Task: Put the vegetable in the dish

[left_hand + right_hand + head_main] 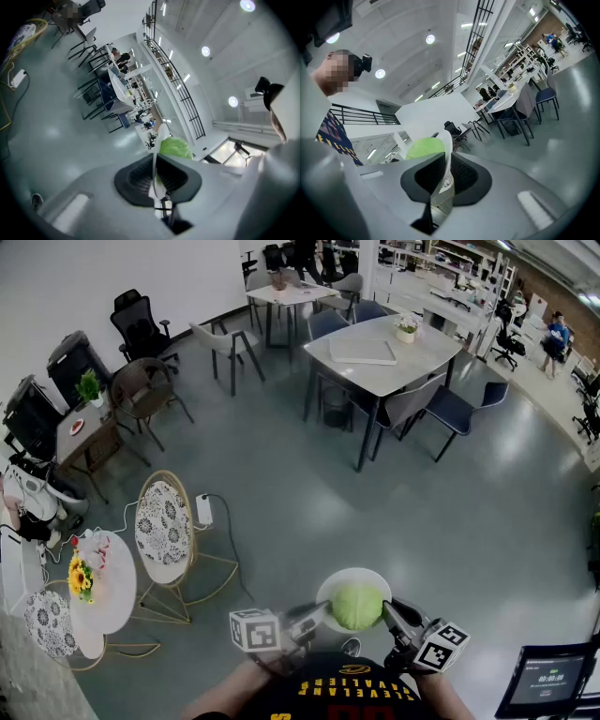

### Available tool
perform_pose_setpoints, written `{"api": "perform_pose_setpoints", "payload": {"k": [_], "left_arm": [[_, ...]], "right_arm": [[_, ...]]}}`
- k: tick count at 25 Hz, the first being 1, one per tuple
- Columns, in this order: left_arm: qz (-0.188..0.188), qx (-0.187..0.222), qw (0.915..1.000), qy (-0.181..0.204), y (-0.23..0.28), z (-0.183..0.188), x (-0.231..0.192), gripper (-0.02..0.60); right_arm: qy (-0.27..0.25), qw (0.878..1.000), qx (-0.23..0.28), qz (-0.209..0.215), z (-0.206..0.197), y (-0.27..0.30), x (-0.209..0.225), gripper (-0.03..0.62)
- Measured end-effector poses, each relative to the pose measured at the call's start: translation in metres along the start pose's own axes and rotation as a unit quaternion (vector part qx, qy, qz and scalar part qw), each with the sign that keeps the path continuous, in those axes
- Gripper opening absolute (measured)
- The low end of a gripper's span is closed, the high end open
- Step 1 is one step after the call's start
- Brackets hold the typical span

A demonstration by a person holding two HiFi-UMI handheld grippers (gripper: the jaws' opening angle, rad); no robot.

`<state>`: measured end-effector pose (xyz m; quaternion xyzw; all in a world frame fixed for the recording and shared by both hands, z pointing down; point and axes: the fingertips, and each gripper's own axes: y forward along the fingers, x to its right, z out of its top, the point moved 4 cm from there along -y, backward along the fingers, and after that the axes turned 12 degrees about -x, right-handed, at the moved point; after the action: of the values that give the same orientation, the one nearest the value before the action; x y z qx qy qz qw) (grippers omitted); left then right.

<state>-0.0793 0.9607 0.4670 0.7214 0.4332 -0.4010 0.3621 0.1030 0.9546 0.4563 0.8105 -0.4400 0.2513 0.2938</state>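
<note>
Closest to us, left tongs (155, 176) are clenched on one edge of the dish (330, 589), and right tongs (445, 174) are clenched on the opposite edge. On both, the thin white rim sits between ribbed black pads. We carry the dish in the air just ahead of the body, over the grey floor (309, 512). The vegetable (357, 607) already lies in it: a round, pale green, leafy head. We judge it light, soft outside and free to roll, so the dish must stay level. Dish looks stiff, smooth, slippery, maybe breakable; the opposite-rim hold suits it. Farther off: wire chair (164, 526) with patterned cushion.
</note>
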Motion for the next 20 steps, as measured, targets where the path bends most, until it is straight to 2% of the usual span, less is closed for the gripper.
{"api": "perform_pose_setpoints", "payload": {"k": [16,20], "left_arm": [[0.017,0.001,0.9998,0.0,0.045,-0.019,0.014,0.012],[0.021,0.008,0.9997,-0.006,0.069,-0.02,0.019,0.011]], "right_arm": [[0.004,1.0,-0.004,0.019,0.005,-0.043,0.03,0.032],[0.032,0.999,-0.016,0.026,0.013,-0.058,0.048,0.031]]}}
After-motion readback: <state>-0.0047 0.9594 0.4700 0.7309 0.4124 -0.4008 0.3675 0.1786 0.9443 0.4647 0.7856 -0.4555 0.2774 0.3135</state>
